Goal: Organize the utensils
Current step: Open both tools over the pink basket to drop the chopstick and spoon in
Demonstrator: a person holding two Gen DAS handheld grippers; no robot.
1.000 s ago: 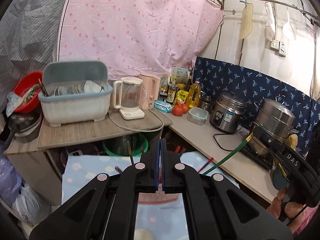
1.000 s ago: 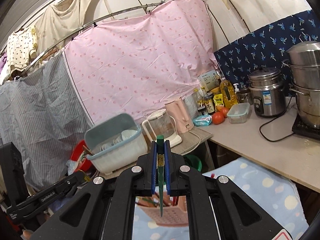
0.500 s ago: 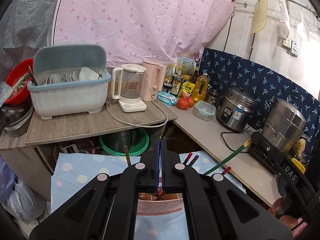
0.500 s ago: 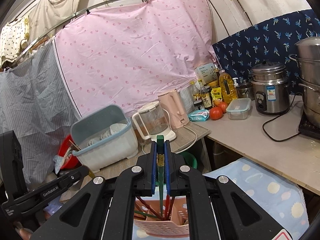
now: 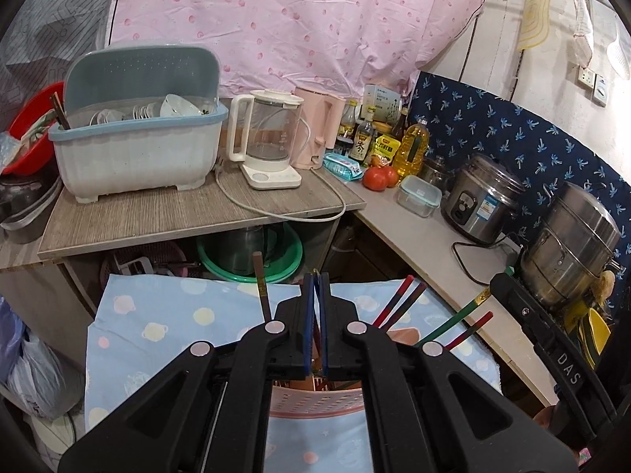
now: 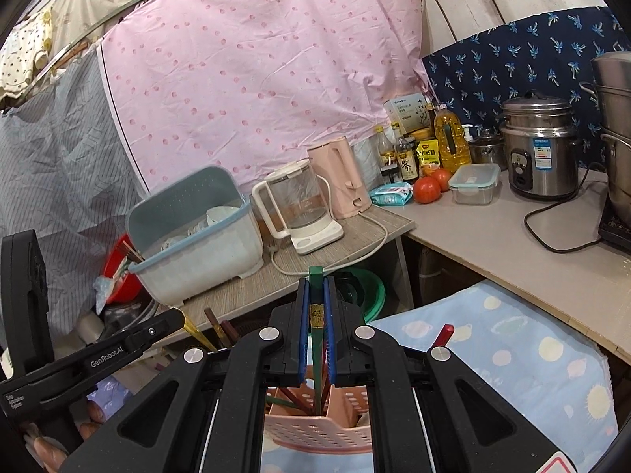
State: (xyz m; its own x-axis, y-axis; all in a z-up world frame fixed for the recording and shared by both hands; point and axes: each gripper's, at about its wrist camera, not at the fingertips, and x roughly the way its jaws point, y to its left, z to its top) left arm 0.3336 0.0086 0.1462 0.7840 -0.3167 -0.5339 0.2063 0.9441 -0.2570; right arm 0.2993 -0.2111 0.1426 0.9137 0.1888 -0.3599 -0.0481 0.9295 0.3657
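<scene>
A pink perforated utensil holder (image 6: 319,429) stands on a blue dotted cloth; it also shows in the left wrist view (image 5: 315,404). My right gripper (image 6: 316,295) is shut on a green chopstick (image 6: 315,307) whose lower end reaches down into the holder among red and brown chopsticks. My left gripper (image 5: 315,287) is shut and empty, directly above the holder. Red chopsticks (image 5: 398,299) and a brown one (image 5: 261,287) stick up from the holder. The green chopstick (image 5: 453,323) and the right gripper's body show at right in the left wrist view.
A dish drainer (image 5: 138,149), a glass kettle (image 5: 268,146), a pink kettle (image 5: 315,130), bottles, tomatoes (image 5: 378,177), a rice cooker (image 5: 481,201) and a steel steamer pot (image 5: 572,244) stand on the counters behind. A green basin (image 5: 252,256) sits under the wooden shelf.
Both grippers have come down toward the holder. The green chopstick's lower end has gone down into the holder. The left gripper stays shut.
</scene>
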